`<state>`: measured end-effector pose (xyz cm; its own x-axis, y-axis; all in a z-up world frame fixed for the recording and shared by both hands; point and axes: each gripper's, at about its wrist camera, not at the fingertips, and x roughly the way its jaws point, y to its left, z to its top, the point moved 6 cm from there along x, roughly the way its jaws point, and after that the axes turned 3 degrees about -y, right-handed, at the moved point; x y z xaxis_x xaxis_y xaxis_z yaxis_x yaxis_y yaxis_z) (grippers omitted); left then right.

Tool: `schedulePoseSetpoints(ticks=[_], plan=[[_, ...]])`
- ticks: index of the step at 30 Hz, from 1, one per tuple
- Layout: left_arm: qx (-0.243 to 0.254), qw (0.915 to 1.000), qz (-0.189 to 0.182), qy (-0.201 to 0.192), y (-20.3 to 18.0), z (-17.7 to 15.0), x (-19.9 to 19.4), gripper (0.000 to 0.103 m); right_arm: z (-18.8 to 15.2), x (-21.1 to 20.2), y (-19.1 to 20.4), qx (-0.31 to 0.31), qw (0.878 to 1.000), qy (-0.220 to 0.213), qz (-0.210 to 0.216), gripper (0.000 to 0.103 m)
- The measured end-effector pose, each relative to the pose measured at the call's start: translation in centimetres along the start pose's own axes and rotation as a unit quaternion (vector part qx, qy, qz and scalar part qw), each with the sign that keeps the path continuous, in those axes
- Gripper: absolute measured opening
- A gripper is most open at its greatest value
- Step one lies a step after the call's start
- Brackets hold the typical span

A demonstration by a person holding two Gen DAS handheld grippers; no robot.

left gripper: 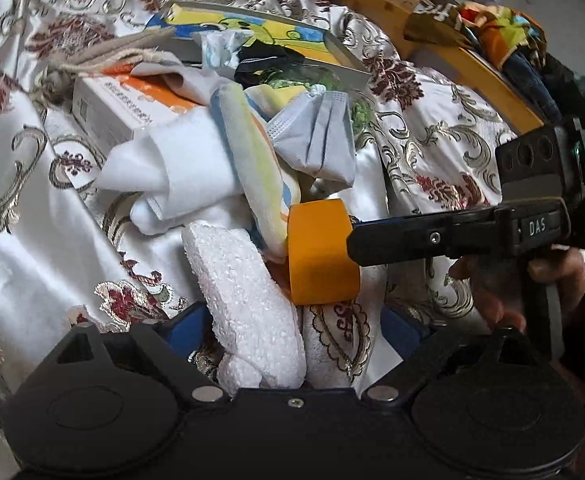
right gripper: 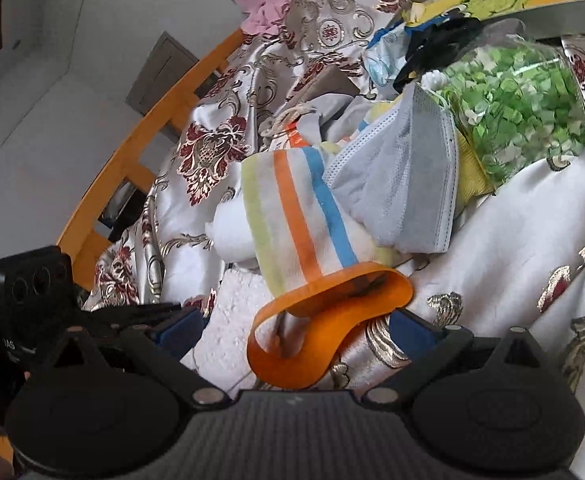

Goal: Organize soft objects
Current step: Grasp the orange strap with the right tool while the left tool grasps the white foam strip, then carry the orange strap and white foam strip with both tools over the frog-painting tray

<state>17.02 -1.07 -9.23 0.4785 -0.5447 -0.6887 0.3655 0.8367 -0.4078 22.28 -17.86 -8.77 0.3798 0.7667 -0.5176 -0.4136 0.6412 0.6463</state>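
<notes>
Lying crumpled: striped towel (right gripper: 292, 216) | white foam (left gripper: 248, 304) between left jaws, apart | right jaws apart

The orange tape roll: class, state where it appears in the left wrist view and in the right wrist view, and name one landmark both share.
Left wrist: orange tape roll right of centre, beside the white foam piece.
Right wrist: low centre, under the striped towel.
Shared landmark: grey face mask.
</notes>
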Motion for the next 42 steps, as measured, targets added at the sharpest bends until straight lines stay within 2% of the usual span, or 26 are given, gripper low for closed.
schedulePoseSetpoints(ticks=[3, 7, 9, 15, 19, 24, 29, 32, 37, 42], plan=[[-0.023, 0.9997, -0.001, -0.005, 0.7, 0.1, -0.2, 0.081, -0.1, 0.6, -0.1, 0.012, 1.000, 0.002, -0.006, 0.101], [-0.063, 0.9979, -0.004, -0.015, 1.8, -0.1, -0.6, 0.068, -0.5, 0.8, -0.4, 0.032, 0.999, 0.004, -0.005, 0.087], [-0.076, 0.9969, -0.006, -0.017, 2.2, -0.1, -0.7, 0.059, -0.6, 0.6, -0.2, 0.041, 0.999, -0.001, 0.006, 0.084], [-0.088, 0.9958, -0.012, -0.024, 2.4, -0.4, -1.0, 0.049, -0.3, 0.7, 0.5, 0.035, 0.999, -0.018, 0.022, 0.078], [-0.098, 0.9949, -0.012, -0.022, 2.6, -0.3, -0.5, 0.045, -0.4, 1.9, 0.2, 0.041, 0.999, -0.012, 0.004, 0.063], [-0.115, 0.9932, 0.003, -0.016, 3.0, -0.4, -0.2, 0.028, -0.7, 2.2, 0.2, 0.039, 0.999, -0.011, -0.003, 0.043], [-0.147, 0.9890, -0.008, -0.018, 3.4, -0.8, 0.0, 0.025, -0.9, 2.2, 0.6, 0.030, 0.999, -0.010, -0.002, 0.027], [-0.148, 0.9889, -0.003, -0.013, 3.0, -0.8, 0.4, 0.017, -1.0, 2.1, 0.6, 0.035, 0.999, -0.008, 0.001, 0.021], [-0.141, 0.9897, 0.010, -0.023, 1.7, -1.0, 0.3, 0.014, -1.3, 1.0, 1.0, 0.022, 1.000, -0.014, -0.008, 0.016], [-0.123, 0.9907, 0.030, -0.048, 0.2, -1.3, -0.9, 0.014, -1.3, -1.0, 2.2, -0.013, 0.999, -0.036, -0.013, 0.015]])
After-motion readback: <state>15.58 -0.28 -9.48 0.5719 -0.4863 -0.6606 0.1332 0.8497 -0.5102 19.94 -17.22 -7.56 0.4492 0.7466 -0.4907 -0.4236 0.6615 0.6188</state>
